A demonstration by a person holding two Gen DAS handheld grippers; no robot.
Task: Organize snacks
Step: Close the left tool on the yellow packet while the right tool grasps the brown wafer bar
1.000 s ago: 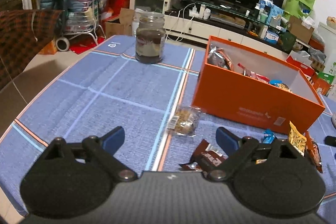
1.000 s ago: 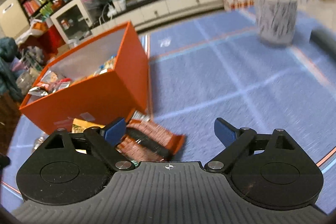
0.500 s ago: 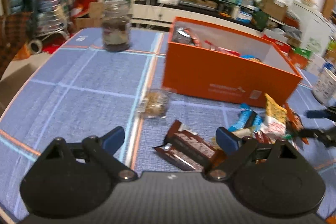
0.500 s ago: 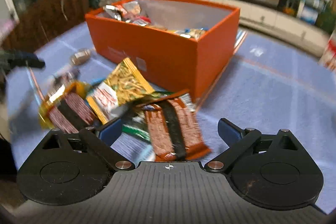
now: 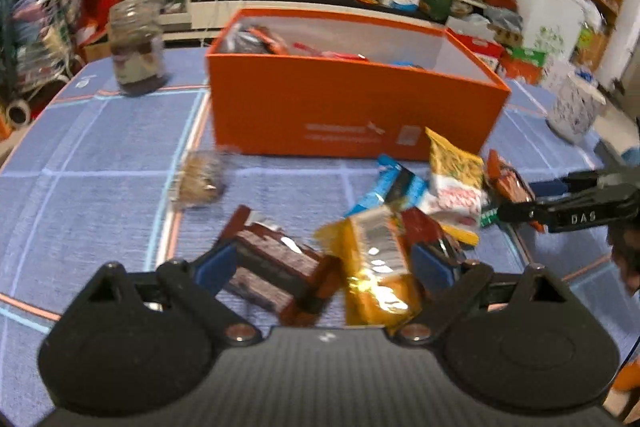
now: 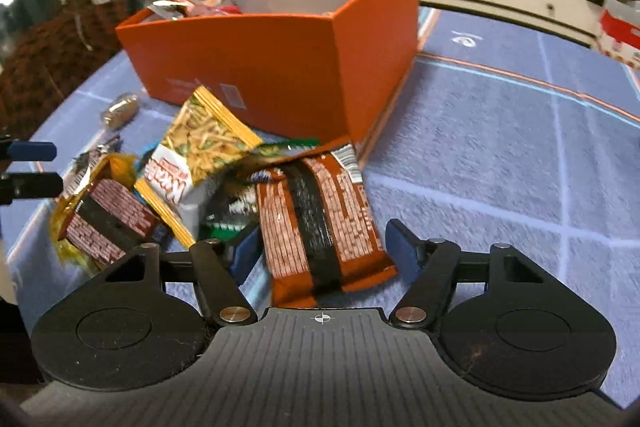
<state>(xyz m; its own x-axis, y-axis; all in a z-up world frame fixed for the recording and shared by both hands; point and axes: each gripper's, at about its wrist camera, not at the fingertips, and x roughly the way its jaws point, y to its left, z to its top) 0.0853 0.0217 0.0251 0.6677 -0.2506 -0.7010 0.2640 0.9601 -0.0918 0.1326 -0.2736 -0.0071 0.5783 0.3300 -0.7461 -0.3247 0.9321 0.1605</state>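
Note:
An orange box (image 5: pixel 352 107) (image 6: pixel 280 67) holding several snacks stands on the blue cloth. Loose packs are piled in front of it. My left gripper (image 5: pixel 324 265) is open and hangs low over a brown wafer pack (image 5: pixel 272 267) and a gold foil pack (image 5: pixel 376 267), pads clear of both. My right gripper (image 6: pixel 326 249) (image 5: pixel 516 197) is closing around a brown pack with a black stripe (image 6: pixel 320 219); its pads stand at the pack's long edges and the wrapper is not squeezed. A yellow noodle-snack bag (image 6: pixel 200 147) (image 5: pixel 456 171) leans on the pile.
A glass jar (image 5: pixel 138 51) stands at the far left of the table, a round clear-wrapped cookie (image 5: pixel 198 179) lies left of the pile, and a white patterned cup (image 5: pixel 576 107) is at the right. A blue pack (image 5: pixel 396 183) lies in the pile. Cluttered shelves and a TV stand are behind.
My left gripper swung right and lower, bringing the wafer and gold packs between its fingers. The right gripper sank a little toward the striped pack and its jaws narrowed around it.

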